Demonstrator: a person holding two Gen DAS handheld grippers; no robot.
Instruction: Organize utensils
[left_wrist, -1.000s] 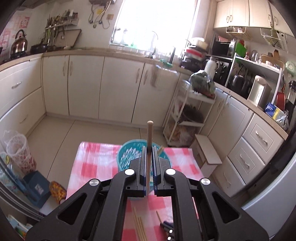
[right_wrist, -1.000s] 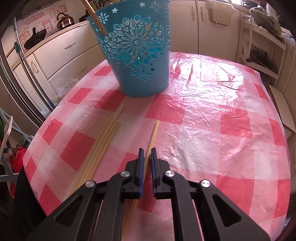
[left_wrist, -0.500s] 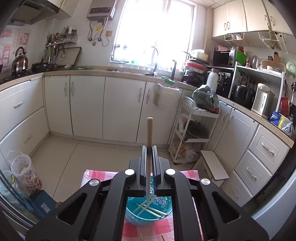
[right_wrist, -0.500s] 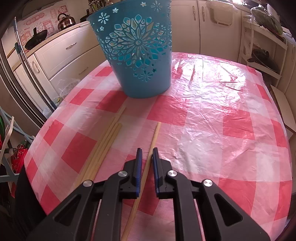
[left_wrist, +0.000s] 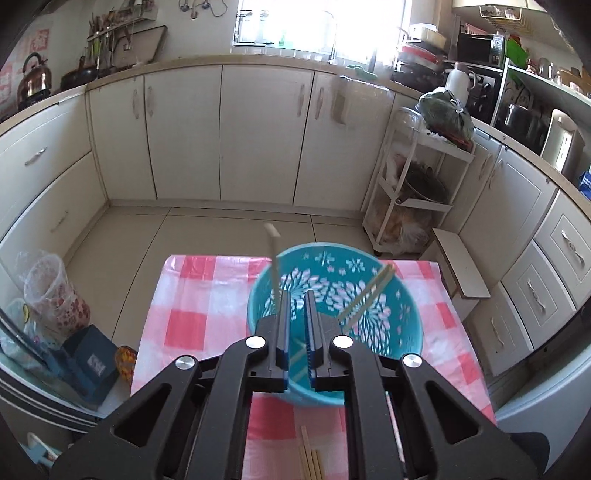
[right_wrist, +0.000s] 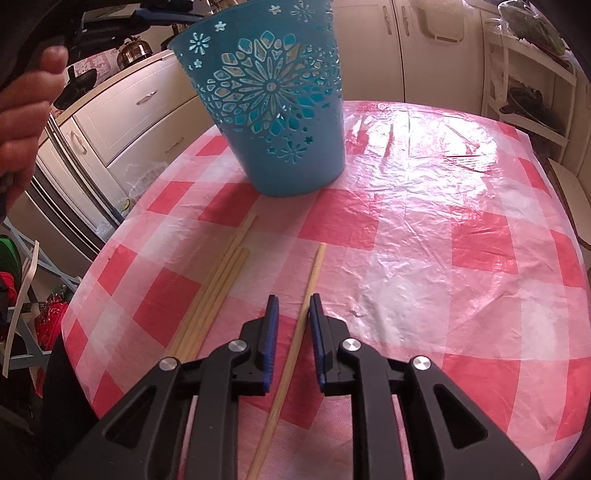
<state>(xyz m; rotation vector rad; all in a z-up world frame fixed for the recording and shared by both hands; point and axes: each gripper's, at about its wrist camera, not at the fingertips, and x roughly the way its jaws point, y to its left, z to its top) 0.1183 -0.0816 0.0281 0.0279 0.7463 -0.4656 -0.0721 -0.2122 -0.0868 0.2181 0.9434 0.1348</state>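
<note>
Two grippers: both visible, each with its jaws spread.
Right gripper (right_wrist: 293, 301): low over the table, jaws parted, pinching nothing; a single chopstick (right_wrist: 295, 332) lies on the cloth between the blue pads, and whether it touches either pad cannot be told.
Chopstick bundle (right_wrist: 216, 291): several sticks side by side on the cloth, just left of the right gripper, pointing toward the basket.
Tablecloth (right_wrist: 424, 236): pink-and-white check under a glossy clear cover, covering the table.
Basket (right_wrist: 273, 99): teal plastic with cut-out flower pattern, upright on the cloth beyond the chopsticks.
Hand (right_wrist: 22, 110): at the left edge of the right wrist view, above table level.
Left gripper (left_wrist: 297, 295): above the basket (left_wrist: 406, 317) opening, jaws apart, nothing between them.
Loose chopstick (left_wrist: 274, 262): nearly upright at the basket's left rim, close to the left finger; contact cannot be told.
Stored chopsticks (left_wrist: 369, 295): leaning inside the basket against its right rim.
Floor items: a clear patterned cup (left_wrist: 51, 291) and a dark blue box (left_wrist: 90, 362) left of the table.
Background: white cabinets (left_wrist: 258, 129), a wire cart (left_wrist: 410, 192), a kettle (left_wrist: 35, 75) on the counter.
</note>
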